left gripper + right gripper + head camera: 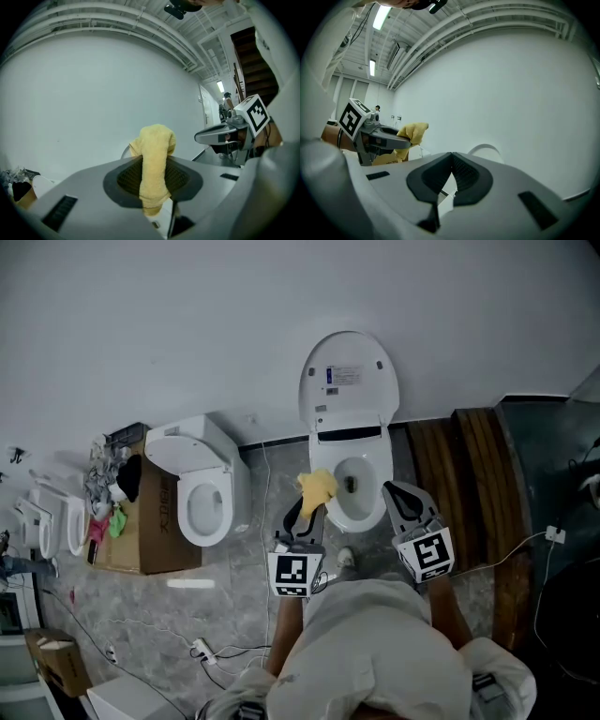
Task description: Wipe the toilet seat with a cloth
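Note:
A white toilet with its lid (pixel 349 381) raised stands against the wall, its seat and bowl (pixel 367 512) just ahead of me. My left gripper (pixel 304 510) is shut on a yellow cloth (pixel 317 487), held at the seat's left rim; whether the cloth touches it I cannot tell. In the left gripper view the cloth (pixel 153 164) stands up out of the pinched jaws of my left gripper (pixel 153 180). My right gripper (pixel 392 491) hovers by the seat's right rim. Its jaws are closed together in the right gripper view, the right gripper (pixel 452 161) holding nothing. The cloth (pixel 412 132) shows at the left there.
A second white toilet (pixel 202 495) stands to the left beside a cardboard box (pixel 150 526) topped with rags. Toilet seats (pixel 56 521) lean at the far left. Dark wooden steps (pixel 469 479) run along the right. Cables and a power strip (pixel 200 649) lie on the grey floor.

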`<state>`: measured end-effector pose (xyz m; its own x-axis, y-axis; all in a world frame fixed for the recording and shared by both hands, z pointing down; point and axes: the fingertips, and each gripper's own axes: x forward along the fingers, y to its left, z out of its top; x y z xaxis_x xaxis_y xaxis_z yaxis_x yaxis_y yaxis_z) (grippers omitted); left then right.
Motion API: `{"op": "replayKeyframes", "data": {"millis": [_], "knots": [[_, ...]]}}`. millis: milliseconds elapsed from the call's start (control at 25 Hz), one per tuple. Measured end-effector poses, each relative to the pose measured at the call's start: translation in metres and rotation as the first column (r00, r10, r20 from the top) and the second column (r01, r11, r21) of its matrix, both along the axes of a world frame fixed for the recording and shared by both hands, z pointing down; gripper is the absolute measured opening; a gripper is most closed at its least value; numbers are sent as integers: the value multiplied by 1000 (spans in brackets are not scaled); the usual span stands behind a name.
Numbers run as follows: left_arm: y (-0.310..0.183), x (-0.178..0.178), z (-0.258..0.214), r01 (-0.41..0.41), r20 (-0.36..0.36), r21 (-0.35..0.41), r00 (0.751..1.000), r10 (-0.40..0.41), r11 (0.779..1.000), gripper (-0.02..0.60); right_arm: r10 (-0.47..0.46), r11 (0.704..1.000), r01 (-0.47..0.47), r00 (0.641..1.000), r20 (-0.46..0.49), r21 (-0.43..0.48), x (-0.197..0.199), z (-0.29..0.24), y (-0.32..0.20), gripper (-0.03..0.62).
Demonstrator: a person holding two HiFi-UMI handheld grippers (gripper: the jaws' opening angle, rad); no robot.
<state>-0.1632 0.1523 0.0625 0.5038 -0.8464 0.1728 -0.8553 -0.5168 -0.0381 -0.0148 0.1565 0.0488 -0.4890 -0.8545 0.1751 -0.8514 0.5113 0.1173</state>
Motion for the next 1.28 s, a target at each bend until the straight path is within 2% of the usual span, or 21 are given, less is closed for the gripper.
{"op": "replayKeyframes", "data": {"millis": [360,520,800,1000,1280], "knots": [[-50,-7,25,-25,-12,-48,1000,24,999,118,13,998,-13,1000,-9,-58,-12,22,-37,8],[-68,1,43,-36,-10,-67,999,35,997,118,8,997,-10,1000,-25,-80,-8,40,-53,8],[-97,27,71,-55,-11,-82,998,54,995,118,6,993,-6,1000,3,-120,12,71,-84,8],[-121,44,99,-22,6,-127,1000,23,992,118,-27,983,31,999,23,-182,30,103,-112,8],[-149,61,146,32,55,-215,998,-21,976,118,-113,950,124,992,55,-286,42,155,-148,8]]}}
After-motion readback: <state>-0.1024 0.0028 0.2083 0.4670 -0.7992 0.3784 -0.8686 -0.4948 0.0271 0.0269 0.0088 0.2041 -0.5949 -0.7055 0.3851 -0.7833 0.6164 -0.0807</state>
